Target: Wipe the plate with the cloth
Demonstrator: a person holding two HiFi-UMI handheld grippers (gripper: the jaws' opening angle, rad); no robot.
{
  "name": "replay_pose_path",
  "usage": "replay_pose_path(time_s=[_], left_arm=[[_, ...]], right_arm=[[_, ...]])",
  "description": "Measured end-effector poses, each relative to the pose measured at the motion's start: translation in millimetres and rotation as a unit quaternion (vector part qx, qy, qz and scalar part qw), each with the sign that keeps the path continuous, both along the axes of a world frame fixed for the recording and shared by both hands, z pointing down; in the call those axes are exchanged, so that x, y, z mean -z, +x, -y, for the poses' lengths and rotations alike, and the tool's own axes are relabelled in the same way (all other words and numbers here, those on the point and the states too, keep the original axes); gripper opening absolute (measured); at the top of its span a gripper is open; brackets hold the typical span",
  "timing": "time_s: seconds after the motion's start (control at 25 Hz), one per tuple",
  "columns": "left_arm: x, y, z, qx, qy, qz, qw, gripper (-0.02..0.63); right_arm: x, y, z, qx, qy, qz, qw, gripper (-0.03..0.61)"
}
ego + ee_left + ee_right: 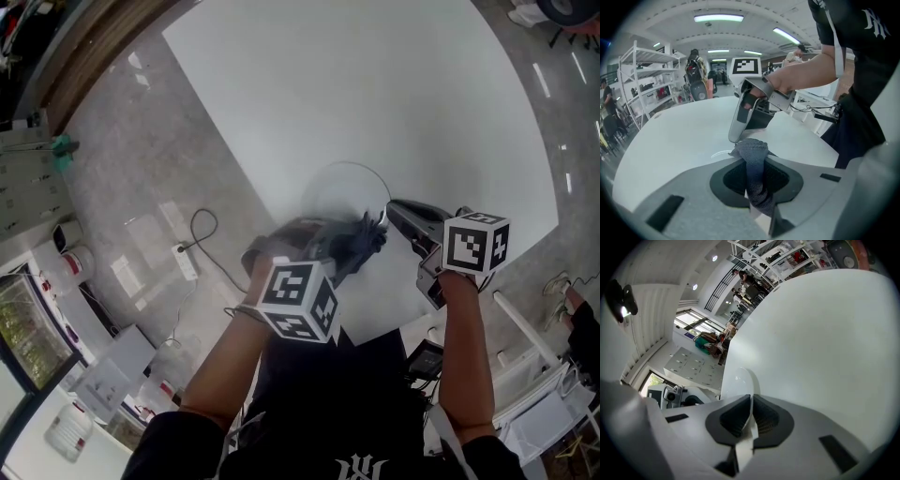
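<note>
Coarse, dark grey knitted cloth (752, 157) contrasts with a smooth, glossy white plate (739, 383) and a matt white tabletop (375, 94); at the table's nine o'clock, the polished grey floor (141, 159) gleams with reflected lights.

White table (375, 94): large matte top with a straight left edge and a curved far edge, standing on a glossy grey floor (131, 178). On it is the plate (349, 192), white on white so it reads mostly as a thin rim arc, toward the near side of the top. I can't tell if it sits flat or is tipped up on one edge. Beside the table's left edge, a white power strip (187, 261) lies on the floor with its dark cable looped just behind it.
</note>
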State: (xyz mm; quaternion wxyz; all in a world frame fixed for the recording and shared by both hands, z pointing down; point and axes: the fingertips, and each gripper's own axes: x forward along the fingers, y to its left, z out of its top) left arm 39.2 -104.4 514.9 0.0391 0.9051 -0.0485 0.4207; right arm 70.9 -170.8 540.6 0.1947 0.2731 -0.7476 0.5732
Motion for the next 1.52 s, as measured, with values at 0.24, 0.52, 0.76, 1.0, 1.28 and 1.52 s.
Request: replay_pose_path(time_s=[0.24,0.52,0.76,1.0,1.28,1.52], left_arm=[[-5,11,42,0.005,0.016,-0.003,0.9999,0.051],[-3,-9,106,0.065,0.028,0.001,0.9975,0.051],[1,-56,104,0.088,0.032,0.033,0.9951,0.051],[6,-85,55,0.09,0.009,0.059,0.9941,0.051],[0,-54,2,0.058,-0.031,0.048,0.9967,0.051],[-5,-11,-2,0.015,-0.037,0.036,0.9986,0.051]], right_arm=[[1,-1,0,0.004,0.0,-0.001,1.0,0.018],[-1,-1,-1,0.004,0.002,-0.001,1.0,0.018],[-1,1,-1,-0.003,0.005,-0.003,1.0,0.017],[1,1,0,-0.01,0.006,-0.006,1.0,0.017],[1,2,1,-0.017,0.009,-0.009,1.0,0.017],[1,3,1,-0.019,0.011,-0.009,1.0,0.017]])
